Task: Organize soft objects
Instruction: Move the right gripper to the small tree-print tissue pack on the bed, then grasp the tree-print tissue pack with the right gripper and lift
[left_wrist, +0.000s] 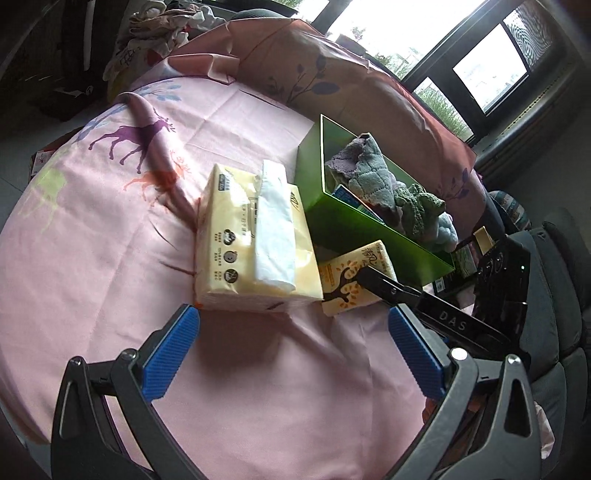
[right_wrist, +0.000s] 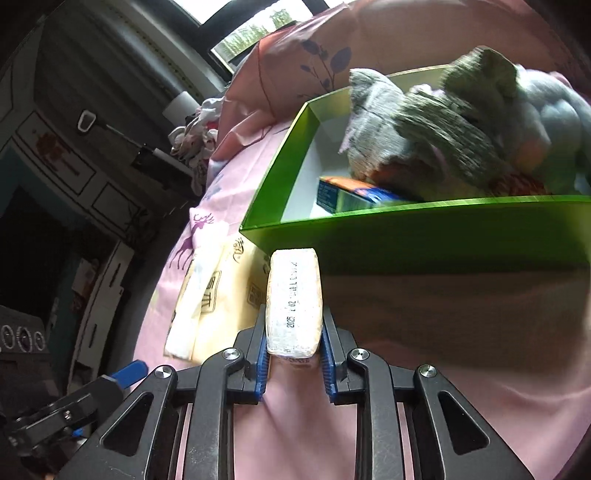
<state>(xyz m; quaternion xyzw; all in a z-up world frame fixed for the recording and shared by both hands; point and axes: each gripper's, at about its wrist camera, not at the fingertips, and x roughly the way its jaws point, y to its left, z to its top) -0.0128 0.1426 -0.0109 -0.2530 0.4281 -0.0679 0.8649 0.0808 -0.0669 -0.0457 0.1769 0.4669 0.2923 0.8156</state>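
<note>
Done: cloths (left_wrist: 373, 173) already in the box (left_wrist: 347, 225).
Right tongs (right_wrist: 293, 343): clamped on a small pack (right_wrist: 294, 302).
Left tongs (left_wrist: 291, 354): wide, empty; big pack (left_wrist: 255, 240) ahead, unboxed.

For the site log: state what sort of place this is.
Probably a bedroom at home: a pink deer-print bedsheet covers the surface, a matching pillow lies by the window, and crumpled clothes are piled beyond.

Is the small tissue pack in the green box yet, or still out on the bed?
Still out. The small tissue pack sits pinched between the right gripper pads on the pink sheet, in front of the green box wall.
</note>
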